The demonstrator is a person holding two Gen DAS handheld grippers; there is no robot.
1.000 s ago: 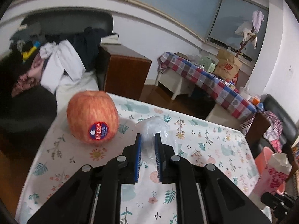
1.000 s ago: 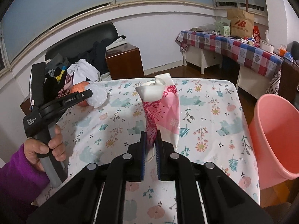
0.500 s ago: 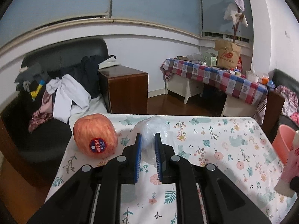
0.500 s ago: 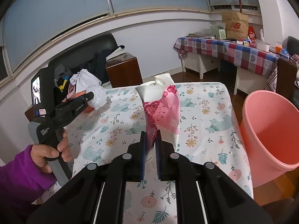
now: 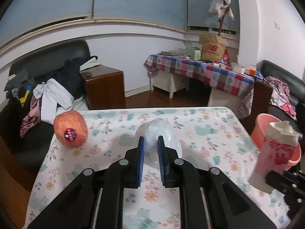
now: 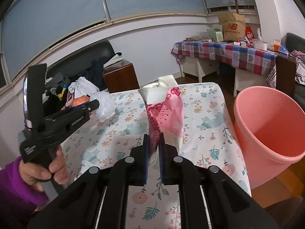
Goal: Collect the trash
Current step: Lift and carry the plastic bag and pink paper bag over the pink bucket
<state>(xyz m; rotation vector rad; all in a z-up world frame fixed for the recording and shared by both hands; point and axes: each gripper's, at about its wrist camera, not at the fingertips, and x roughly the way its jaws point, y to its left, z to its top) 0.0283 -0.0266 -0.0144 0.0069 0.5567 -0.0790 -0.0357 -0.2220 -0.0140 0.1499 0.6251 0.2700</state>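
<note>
Lifted off the table (image 5: 209,133), plastic bag (image 5: 158,131) sits between left tongs (image 5: 150,148).

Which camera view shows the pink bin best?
The right wrist view shows the bin best: its whole open mouth and inside are visible beside the table. In the left wrist view only part of the bin shows at the right edge, partly behind the tissue pack.
</note>
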